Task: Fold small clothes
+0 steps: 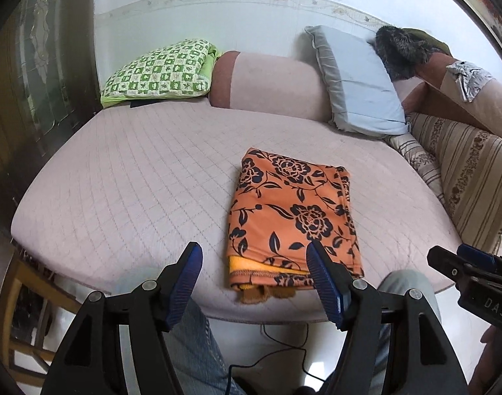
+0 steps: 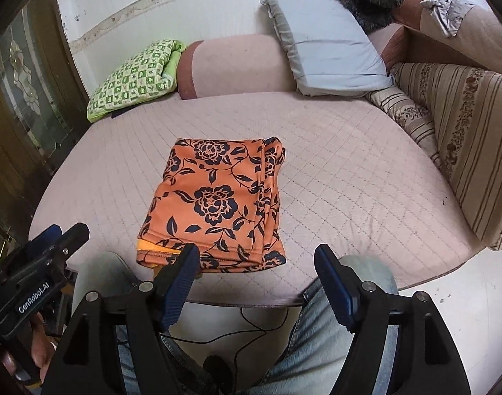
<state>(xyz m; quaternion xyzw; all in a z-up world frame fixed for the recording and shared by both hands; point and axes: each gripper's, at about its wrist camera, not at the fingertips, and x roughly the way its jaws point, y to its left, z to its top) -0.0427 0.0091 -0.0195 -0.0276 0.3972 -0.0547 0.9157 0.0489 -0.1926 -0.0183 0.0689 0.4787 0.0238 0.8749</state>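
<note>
Quilted pink sofa seat (image 2: 349,171) bore a folded orange floral garment (image 2: 214,200) near its front edge, soft and limp, best pinched at its corners; left gripper (image 1: 254,263) and right gripper (image 2: 256,261) hung with jaws apart, empty.

Black claws (image 1: 252,261) (image 2: 256,263) with ribbed blue pads, silver screws, white lettering; light blue jeans (image 2: 317,335).

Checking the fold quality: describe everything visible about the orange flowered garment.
The orange garment has a dark navy flower-and-leaf print and looks like soft knit. It lies folded into a flat rectangle, layered edges stacked along its right side, a yellow-orange lining showing at the near left corner. It rests on the quilted pink cushion near the front edge; neither claw touches it.
</note>
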